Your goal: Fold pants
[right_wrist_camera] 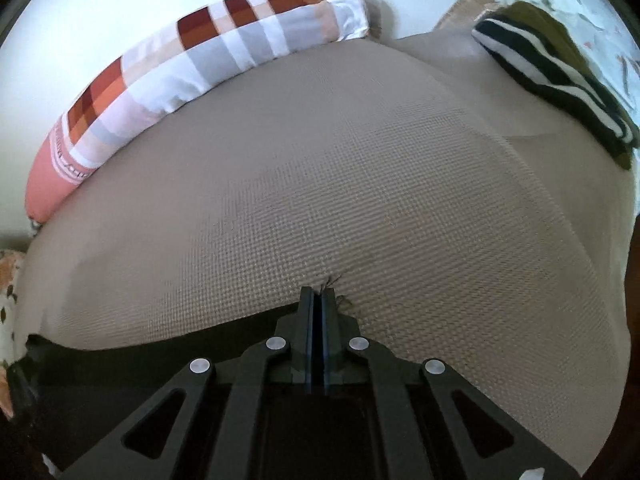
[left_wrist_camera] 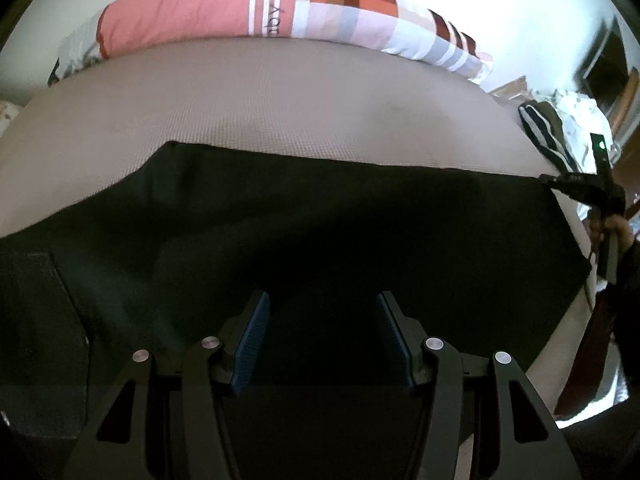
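Here the black pants (left_wrist_camera: 304,220) lie spread flat across the near part of the bed (left_wrist_camera: 280,112), which is covered in a beige waffle-textured sheet; their far edge runs in a nearly straight line from a corner on the left to the right side of the left wrist view. The left gripper (left_wrist_camera: 320,308) hovers over the dark cloth with its jaws set wide apart, the blue ribbed pads (left_wrist_camera: 250,344) facing each other and nothing between them. The right gripper (right_wrist_camera: 318,294) has its jaws pressed together on the far right corner of the pants, where a few loose threads stick out past the fingertips; in the left wrist view the same gripper shows at the right edge, pinching that corner, with the person's hand (left_wrist_camera: 618,230) behind it. From the right wrist view only a dark strip of the pants shows, running left from the gripper along the bottom of the sheet. A long bolster pillow (left_wrist_camera: 280,8) in coral, white and checked rust squares lies along the far side of the bed against the wall. A black-and-white striped cloth (right_wrist_camera: 556,76) with an olive piece on it sits at the far right corner of the bed
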Demonstrator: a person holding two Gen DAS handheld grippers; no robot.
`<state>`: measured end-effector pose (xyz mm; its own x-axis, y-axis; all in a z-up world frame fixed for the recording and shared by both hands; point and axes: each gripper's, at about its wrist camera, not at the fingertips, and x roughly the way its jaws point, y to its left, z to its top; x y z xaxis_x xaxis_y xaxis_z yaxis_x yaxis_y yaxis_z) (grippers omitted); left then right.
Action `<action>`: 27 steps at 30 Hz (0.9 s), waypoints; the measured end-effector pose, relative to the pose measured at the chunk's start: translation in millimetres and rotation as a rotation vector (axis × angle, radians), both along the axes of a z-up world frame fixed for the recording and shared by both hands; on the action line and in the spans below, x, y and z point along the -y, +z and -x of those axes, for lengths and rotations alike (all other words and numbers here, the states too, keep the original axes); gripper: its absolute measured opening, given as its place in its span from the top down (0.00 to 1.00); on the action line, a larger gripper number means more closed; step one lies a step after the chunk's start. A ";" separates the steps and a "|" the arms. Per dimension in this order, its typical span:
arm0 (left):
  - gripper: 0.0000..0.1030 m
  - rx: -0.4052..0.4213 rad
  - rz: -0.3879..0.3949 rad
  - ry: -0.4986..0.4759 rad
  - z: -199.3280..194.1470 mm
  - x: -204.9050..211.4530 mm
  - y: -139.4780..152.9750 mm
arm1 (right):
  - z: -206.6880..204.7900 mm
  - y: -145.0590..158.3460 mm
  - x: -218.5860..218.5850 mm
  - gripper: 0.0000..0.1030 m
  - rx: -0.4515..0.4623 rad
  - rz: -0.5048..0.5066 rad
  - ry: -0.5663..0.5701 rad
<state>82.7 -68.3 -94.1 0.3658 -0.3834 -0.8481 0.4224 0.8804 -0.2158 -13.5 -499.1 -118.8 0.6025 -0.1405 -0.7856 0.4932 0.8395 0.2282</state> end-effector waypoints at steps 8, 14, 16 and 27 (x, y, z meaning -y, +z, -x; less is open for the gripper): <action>0.46 0.003 0.018 -0.035 14.6 3.5 9.5 | 74.4 31.7 -13.8 0.86 0.030 -0.045 0.008; 0.45 0.020 -0.004 -0.140 44.8 14.5 9.6 | 127.9 5.0 -42.7 0.86 -0.040 -0.091 0.007; 0.45 0.005 -0.019 -0.151 49.6 14.3 3.5 | 141.9 -10.5 -44.2 0.86 -0.064 -0.123 -0.017; 0.44 0.138 -0.007 -0.007 39.7 -18.5 30.3 | 105.9 29.1 -82.7 0.86 -0.006 -0.074 0.104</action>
<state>43.0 -49.7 -63.8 0.4763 -0.3808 -0.7925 0.4538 0.8785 -0.1493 -119.4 -416.4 -89.7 0.6059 -0.0195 -0.7953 0.4062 0.8671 0.2882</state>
